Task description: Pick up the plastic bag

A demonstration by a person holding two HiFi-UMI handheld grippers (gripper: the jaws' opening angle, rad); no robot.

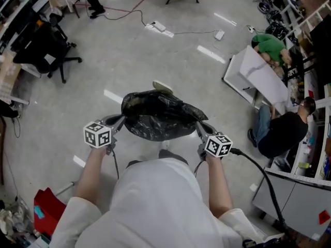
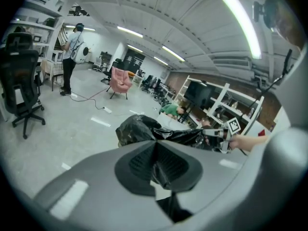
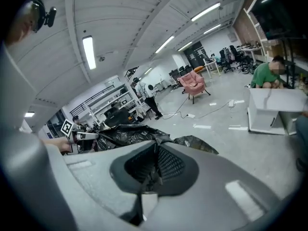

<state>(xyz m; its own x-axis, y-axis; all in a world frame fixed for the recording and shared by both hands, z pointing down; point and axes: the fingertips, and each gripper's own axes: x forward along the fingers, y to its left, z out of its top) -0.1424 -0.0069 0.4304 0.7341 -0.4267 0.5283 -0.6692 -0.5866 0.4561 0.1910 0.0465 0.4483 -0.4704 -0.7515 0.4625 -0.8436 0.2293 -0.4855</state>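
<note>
step: lifting, by my read (plastic bag (image 1: 158, 115) looks clear of the floor (image 1: 62, 112))
left tongs (image 1: 120, 120): clamped tight on black film at the bag's left edge
right tongs (image 1: 198, 128): clamped tight on the right edge
bag place: slung between both tongs, in front of the person
axis: long side runs tong to tong; bulk bulges away from the person (mouth direction unclear)
next: raise both ends evenly and hold the pinch, since thin film may slip
</note>
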